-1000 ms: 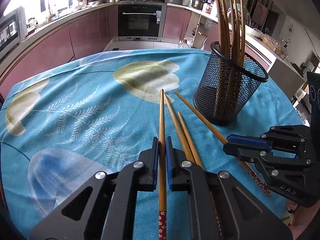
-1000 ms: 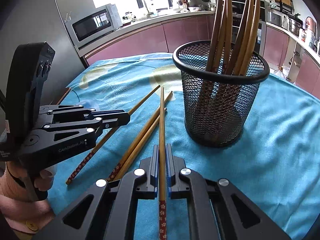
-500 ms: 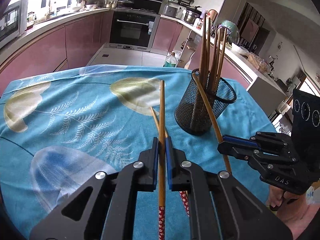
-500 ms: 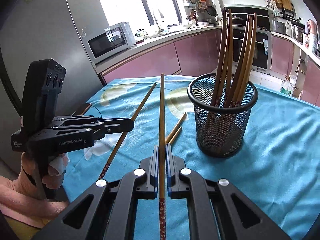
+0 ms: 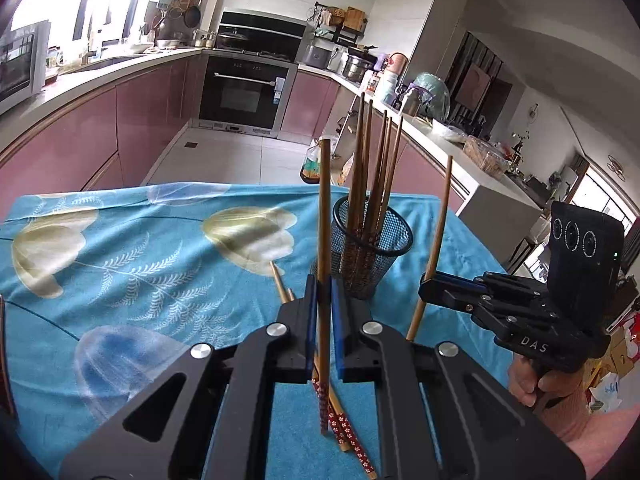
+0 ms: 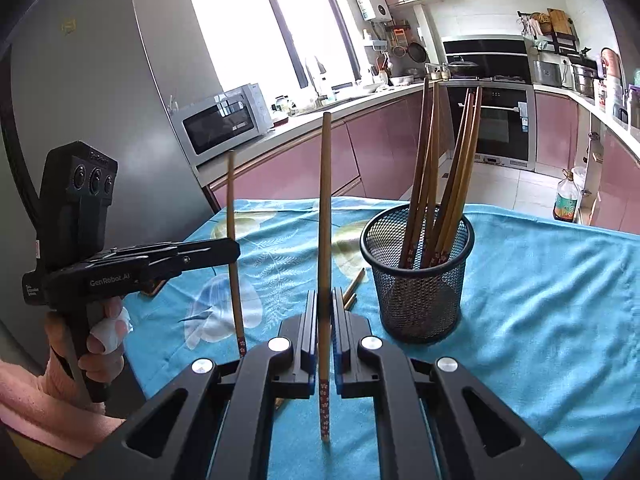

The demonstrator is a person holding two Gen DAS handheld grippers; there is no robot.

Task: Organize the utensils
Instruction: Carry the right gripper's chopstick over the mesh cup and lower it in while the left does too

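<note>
My left gripper (image 5: 324, 300) is shut on a wooden chopstick (image 5: 325, 216) and holds it upright above the table. My right gripper (image 6: 325, 312) is shut on another chopstick (image 6: 325, 200), also upright. Each gripper shows in the other's view, the right one (image 5: 430, 286) and the left one (image 6: 234, 250). A black mesh holder (image 5: 372, 256) stands on the blue cloth with several chopsticks in it; it also shows in the right wrist view (image 6: 420, 272). Two loose chopsticks (image 5: 280, 280) lie on the cloth below my left gripper.
The table has a blue floral cloth (image 5: 120, 264). Its far edge drops to the kitchen floor. Pink cabinets, an oven (image 5: 244, 96) and a microwave (image 6: 224, 120) stand beyond. A grey fridge (image 6: 100, 100) stands close at the left.
Both grippers have risen from the cloth and tilted up, each lifting its chopstick to upright. The holder now looks farther away and lower in both views.
</note>
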